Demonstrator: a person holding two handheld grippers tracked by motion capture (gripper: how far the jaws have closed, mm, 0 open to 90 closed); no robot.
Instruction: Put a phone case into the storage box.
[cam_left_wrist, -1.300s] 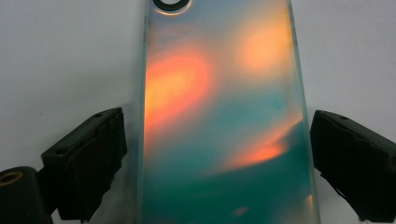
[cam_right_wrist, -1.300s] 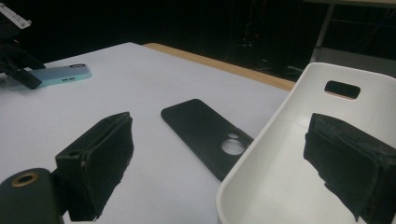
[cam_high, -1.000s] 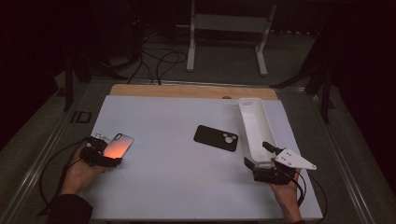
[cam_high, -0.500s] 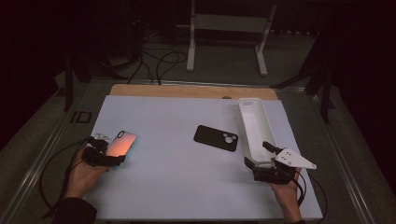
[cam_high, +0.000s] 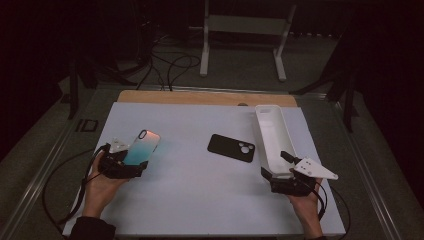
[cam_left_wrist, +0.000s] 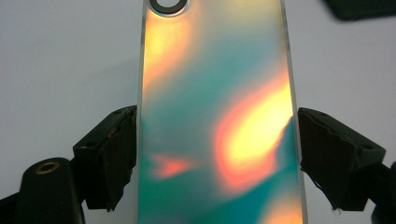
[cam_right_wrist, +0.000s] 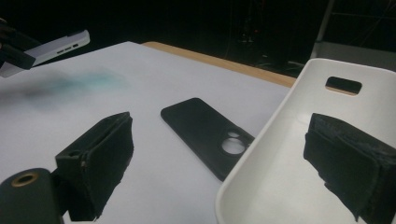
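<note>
Left of centre in the high view, the left gripper (cam_high: 131, 162) grasps an iridescent phone case (cam_high: 142, 146) by its long edges, and the case sits raised off the white table (cam_high: 190, 195), slanting toward the upper right. From the left gripper view the black pads (cam_left_wrist: 114, 154) press both sides of the case (cam_left_wrist: 217, 116), whose glossy, mirror-smooth back swirls teal, orange and yellow, with a round camera ring at the top edge. By my reading the step in hand is the carry: the case is lifted and looks bound for the white tray (cam_high: 272, 137), a long, narrow, round-cornered matte tub lying right of centre. Between them lies a black phone case (cam_high: 231, 148), flat, matte, with round lens cut-outs. At the lower right the right gripper (cam_high: 281, 175) rests at the tray's near end with its jaws spread and nothing clamped; in the right gripper view the tray wall (cam_right_wrist: 261, 154) stands between the pads untouched. Next, the move probably calls for passing over the black case and lowering the slippery shell level into the tray.
</note>
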